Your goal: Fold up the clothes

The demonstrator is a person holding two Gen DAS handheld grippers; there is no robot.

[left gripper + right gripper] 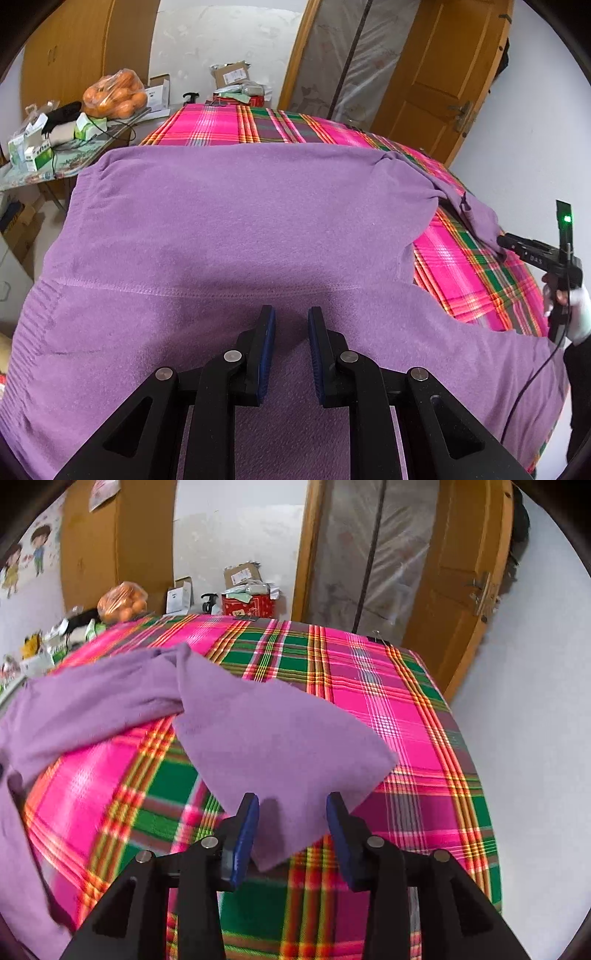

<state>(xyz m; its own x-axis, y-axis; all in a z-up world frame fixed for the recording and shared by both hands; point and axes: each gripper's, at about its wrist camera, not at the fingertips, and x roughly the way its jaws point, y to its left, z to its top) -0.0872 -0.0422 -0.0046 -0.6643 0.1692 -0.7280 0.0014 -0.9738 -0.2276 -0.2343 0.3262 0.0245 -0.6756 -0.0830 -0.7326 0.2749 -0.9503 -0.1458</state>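
Observation:
A purple fleece sweater (236,229) lies spread flat on a table covered with a pink, green and orange plaid cloth (476,273). My left gripper (291,317) is open, hovering just above the sweater's near hem. One sleeve (280,746) stretches out to the right over the plaid cloth (406,716). My right gripper (292,805) is open with its jaws on either side of the sleeve's end, not closed on it. The right gripper also shows in the left wrist view (509,243), at the sleeve tip.
A side table at the left holds a bag of oranges (114,94), boxes and cables. Cartons and a red box (247,605) stand beyond the table's far edge. A wooden door (443,74) and plastic-covered doorway are behind. A white wall is at the right.

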